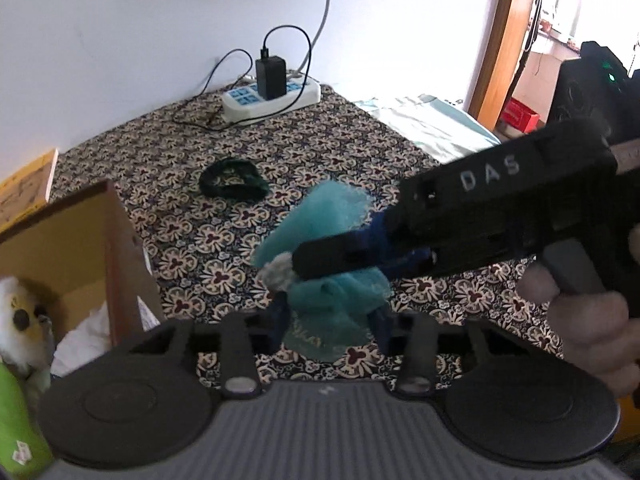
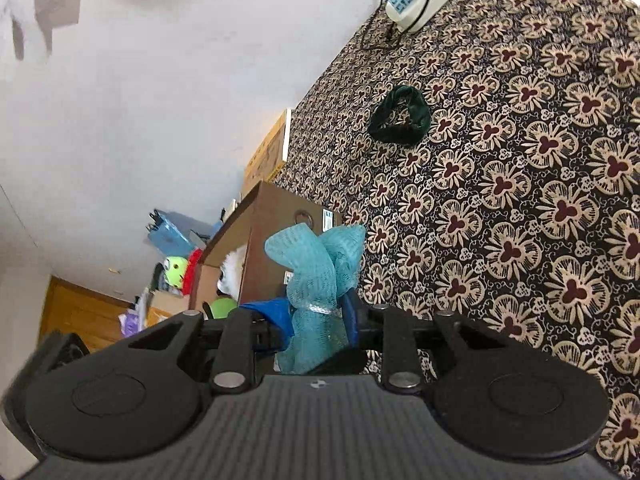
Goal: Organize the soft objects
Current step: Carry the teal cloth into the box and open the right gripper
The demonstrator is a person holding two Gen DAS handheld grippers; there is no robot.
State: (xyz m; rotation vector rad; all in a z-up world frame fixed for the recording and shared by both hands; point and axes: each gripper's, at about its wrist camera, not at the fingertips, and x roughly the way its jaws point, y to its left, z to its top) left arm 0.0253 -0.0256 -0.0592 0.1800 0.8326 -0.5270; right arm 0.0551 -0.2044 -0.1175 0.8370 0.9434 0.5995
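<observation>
The patterned bedspread (image 1: 208, 236), dark with cream flowers, fills most of both views, running back to a white wall; at its left edge stands an open cardboard box (image 1: 116, 240) with a white plush toy (image 1: 16, 312) and white stuffing inside, seen from the right wrist as a brown box (image 2: 276, 236) beside the bed; the right gripper (image 1: 320, 264), a black body lettered DAS held by a person's hand (image 1: 592, 320), reaches in from the right of the left wrist view with its jaws drawn close together and pinched on the teal mesh bow (image 1: 332, 300); in its own view the bow (image 2: 316, 276) rises straight up from between its blue fingers (image 2: 276, 316), clearly clamped there; the left gripper (image 1: 332, 332) sits below the same bow with its jaws partly open, blue fingers (image 1: 280, 320) on either side of the bow's lower tail; whether its pads actually press the fabric cannot be told; the bow hangs in the air above the bedspread, between the two grippers; it is netted teal cloth with two wide loops, crumpled tails and a pale silvery band at its knot; farther back a dark green velvet scrunchie (image 1: 234, 184) lies flat on the bedspread, well apart from the grippers; near the wall a white power strip (image 1: 272, 98) carries a black charger (image 1: 271, 76).
</observation>
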